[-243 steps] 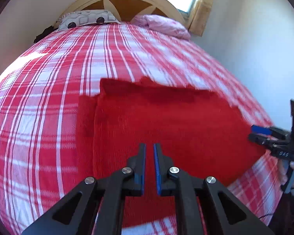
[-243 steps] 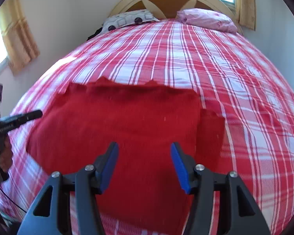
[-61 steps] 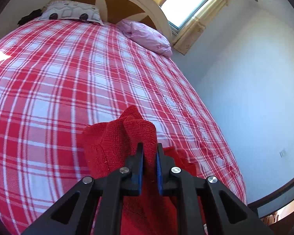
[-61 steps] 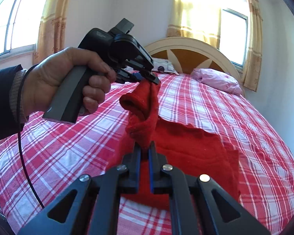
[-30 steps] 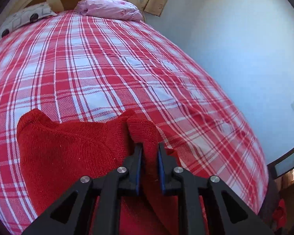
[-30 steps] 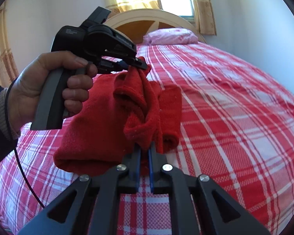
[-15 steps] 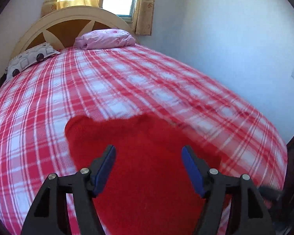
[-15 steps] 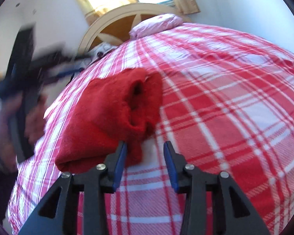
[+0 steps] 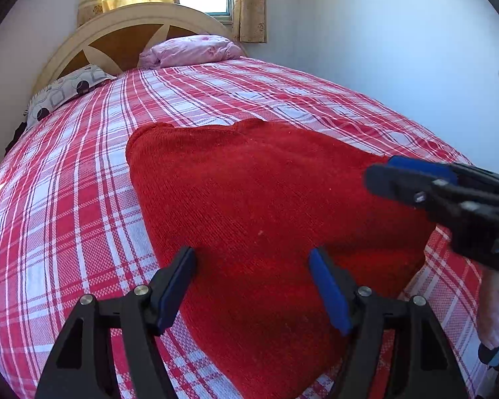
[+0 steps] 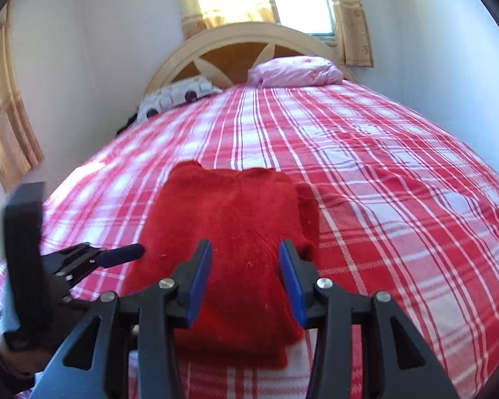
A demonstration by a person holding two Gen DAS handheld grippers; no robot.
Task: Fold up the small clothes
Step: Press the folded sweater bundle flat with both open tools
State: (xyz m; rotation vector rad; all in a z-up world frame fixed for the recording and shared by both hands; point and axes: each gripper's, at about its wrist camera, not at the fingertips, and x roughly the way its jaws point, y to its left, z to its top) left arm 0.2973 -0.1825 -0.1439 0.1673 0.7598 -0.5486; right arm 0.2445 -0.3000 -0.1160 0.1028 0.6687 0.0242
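Note:
A red knitted garment (image 9: 249, 193) lies folded into a thick flat stack on the plaid bed cover (image 9: 66, 199). My left gripper (image 9: 251, 254) hovers over its near edge, jaws wide and still opening, nothing pinched between them. In the right wrist view the same garment (image 10: 236, 206) sits just beyond my right gripper (image 10: 244, 247), whose jaws are also opening, with no cloth gripped. The right gripper (image 9: 382, 171) reaches in from the right in the left wrist view. The left gripper (image 10: 133, 251) shows at the garment's left edge.
The bed cover (image 10: 399, 199) stretches back to a pink pillow (image 9: 189, 50) and a patterned pillow (image 9: 63, 91) at a curved headboard (image 10: 249, 43). A white wall runs along the bed's right side. A hand in a dark sleeve (image 10: 16, 349) holds the left gripper.
Both grippers let go of the red garment and opened. The lifted fold dropped flat onto the stack. The left gripper drew back to the near left edge; the right one rose slightly.

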